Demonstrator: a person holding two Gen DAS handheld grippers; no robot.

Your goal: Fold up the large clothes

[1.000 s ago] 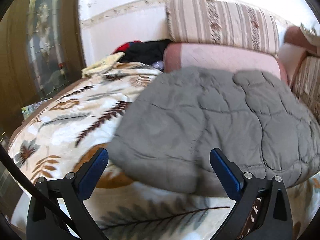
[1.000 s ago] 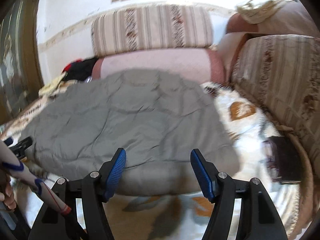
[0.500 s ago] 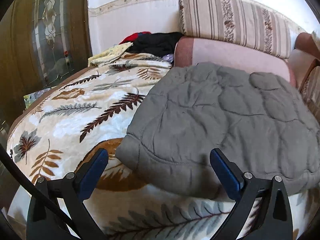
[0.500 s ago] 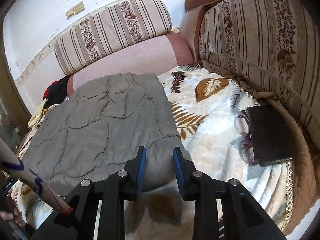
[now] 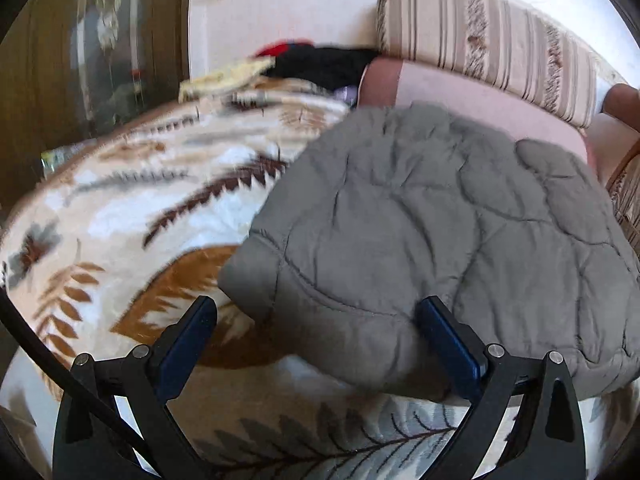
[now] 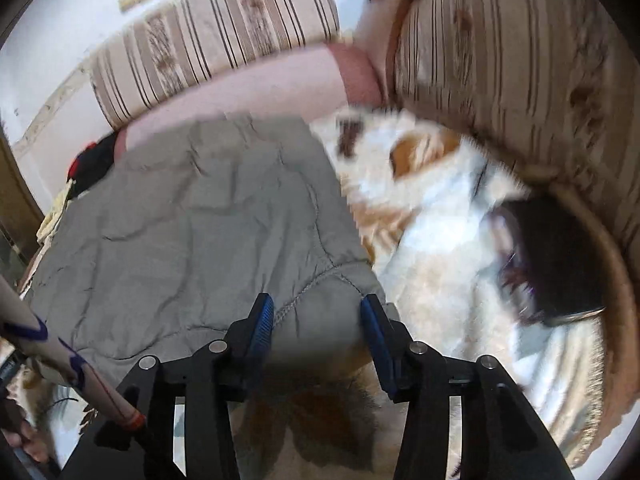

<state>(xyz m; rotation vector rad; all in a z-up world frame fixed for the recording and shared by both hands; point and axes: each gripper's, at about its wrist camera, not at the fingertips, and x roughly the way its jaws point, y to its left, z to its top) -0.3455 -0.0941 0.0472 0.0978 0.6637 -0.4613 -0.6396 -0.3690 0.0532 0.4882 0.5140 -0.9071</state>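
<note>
**Grey quilted jacket lies flat on a leaf-print blanket, a gripper at each near corner**

Grey, padded and stitched in wavy lines, the jacket [image 5: 440, 216] lies spread flat on a cream blanket [image 5: 120, 208] printed with brown and grey leaves. The blanket covers a low seat.

At the far left, in the left wrist view, there is a dark wooden door with patterned glass [image 5: 100, 40]. To its right, at the far end of the blanket, sits a small pile of clothes [image 5: 320, 64] in black, red and pale yellow. Further right, behind the jacket, a pink cushion [image 5: 460, 92] lies under a striped cushion [image 5: 488, 40] against the white wall.

The left gripper [image 5: 316, 324] is wide open over the near left corner of the jacket. That corner sits between the blue fingers, which do not press on it.

In the right wrist view, the right gripper [image 6: 318, 320] is part-way open, its jaws having just been opening. The near right corner of the jacket [image 6: 200, 216] lies between the fingers; whether they touch the cloth is unclear. A sleeve [image 6: 44, 344] with blue marks crosses the lower left edge of this view.

On the right, the picture is blurred. A dark flat object [image 6: 560, 260] lies on the blanket near another striped cushion [image 6: 520, 60].
</note>
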